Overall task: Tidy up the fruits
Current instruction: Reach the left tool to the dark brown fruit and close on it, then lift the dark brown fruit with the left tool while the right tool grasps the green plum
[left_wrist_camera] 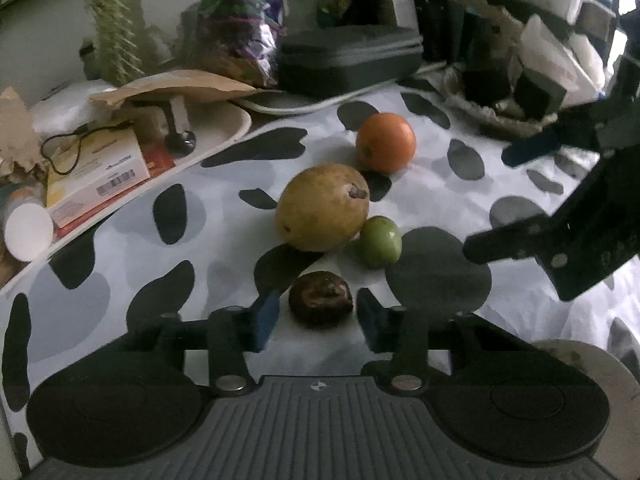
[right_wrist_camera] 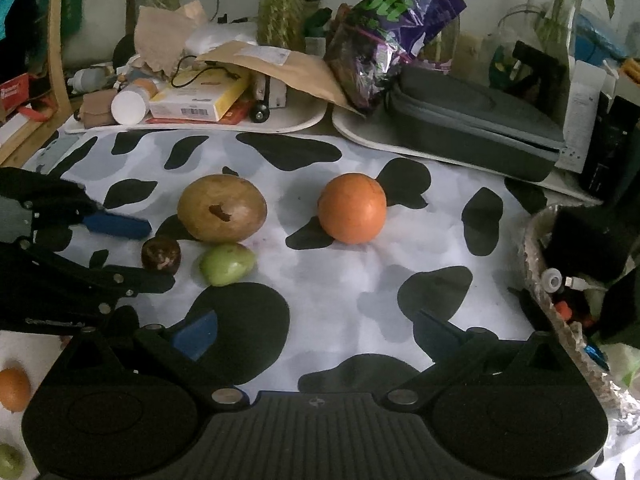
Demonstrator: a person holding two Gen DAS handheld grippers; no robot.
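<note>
On the cow-print cloth (left_wrist_camera: 224, 216) lie a large yellow-brown fruit (left_wrist_camera: 322, 207) (right_wrist_camera: 222, 208), an orange (left_wrist_camera: 386, 142) (right_wrist_camera: 352, 208), a small green fruit (left_wrist_camera: 380, 241) (right_wrist_camera: 227, 264) and a small dark brown fruit (left_wrist_camera: 321, 305) (right_wrist_camera: 161, 253). My left gripper (left_wrist_camera: 316, 320) is open, its fingers either side of the dark brown fruit, not closed on it; it also shows at the left of the right wrist view (right_wrist_camera: 154, 252). My right gripper (right_wrist_camera: 316, 334) is open and empty above the cloth, in front of the orange; it shows at the right of the left wrist view (left_wrist_camera: 486, 204).
A white plate (left_wrist_camera: 592, 372) sits at the near right; in the right wrist view it holds an orange fruit (right_wrist_camera: 14, 388) and a green fruit (right_wrist_camera: 10, 460). Trays of clutter (right_wrist_camera: 192, 100), a grey case (right_wrist_camera: 472, 128) and a woven basket (right_wrist_camera: 560, 300) border the cloth.
</note>
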